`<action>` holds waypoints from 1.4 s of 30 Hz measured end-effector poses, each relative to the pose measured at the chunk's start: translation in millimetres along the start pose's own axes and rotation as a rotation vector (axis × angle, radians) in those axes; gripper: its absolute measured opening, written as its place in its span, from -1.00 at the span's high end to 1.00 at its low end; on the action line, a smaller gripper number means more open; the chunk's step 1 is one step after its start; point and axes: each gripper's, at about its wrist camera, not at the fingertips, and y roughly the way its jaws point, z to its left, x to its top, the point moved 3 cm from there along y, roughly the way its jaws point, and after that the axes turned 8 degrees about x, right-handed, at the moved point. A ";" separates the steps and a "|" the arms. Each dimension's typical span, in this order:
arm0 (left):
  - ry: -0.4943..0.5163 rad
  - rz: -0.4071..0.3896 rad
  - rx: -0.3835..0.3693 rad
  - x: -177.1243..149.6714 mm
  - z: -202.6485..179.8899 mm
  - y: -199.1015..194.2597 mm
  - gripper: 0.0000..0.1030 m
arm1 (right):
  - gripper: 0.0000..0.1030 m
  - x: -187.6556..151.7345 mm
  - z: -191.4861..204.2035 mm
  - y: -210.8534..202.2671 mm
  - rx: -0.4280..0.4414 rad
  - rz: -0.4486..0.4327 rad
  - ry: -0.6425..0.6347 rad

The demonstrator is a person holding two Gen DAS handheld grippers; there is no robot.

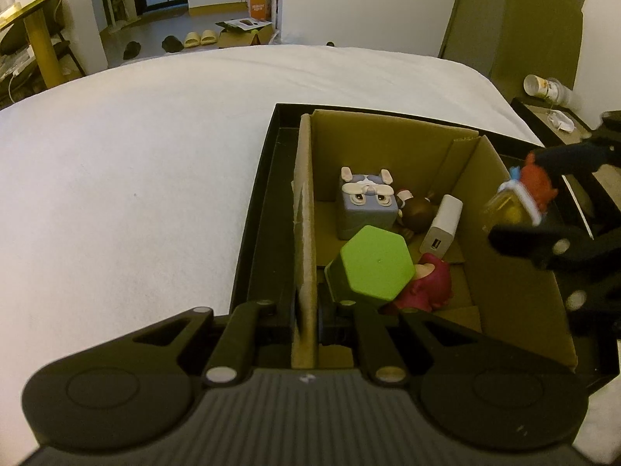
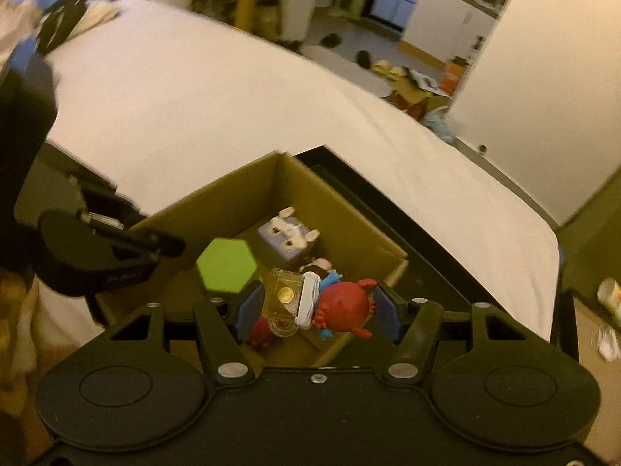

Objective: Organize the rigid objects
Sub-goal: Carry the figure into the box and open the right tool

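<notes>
A cardboard box sits inside a black tray on the white bed. In it lie a green hexagonal block, a grey cube dog toy, a white charger, a brown figure and a dark red figure. My left gripper is shut on the box's left cardboard wall. My right gripper is shut on a red crab toy with a yellow clear base, held above the box's right side; it also shows in the left wrist view.
The white bed spreads left and behind the tray. A dark side table with a cup stands at the right. Cardboard sheets lean against the far wall. Slippers and boxes lie on the floor beyond.
</notes>
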 end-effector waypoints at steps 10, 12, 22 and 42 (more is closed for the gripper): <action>-0.001 0.001 -0.002 0.2 0.5 0.1 0.81 | -0.18 -7.0 17.0 21.5 0.014 0.092 -0.119; 0.001 -0.001 -0.004 0.3 0.1 -0.3 0.81 | -0.18 -8.0 17.8 22.4 0.011 0.103 -0.129; -0.007 0.000 -0.007 0.5 2.0 -0.7 0.80 | -0.18 -8.4 26.9 38.6 -0.029 0.185 -0.215; -0.007 -0.001 -0.011 1.2 1.6 -1.0 0.79 | -0.23 -10.9 26.2 34.3 -0.052 0.177 -0.195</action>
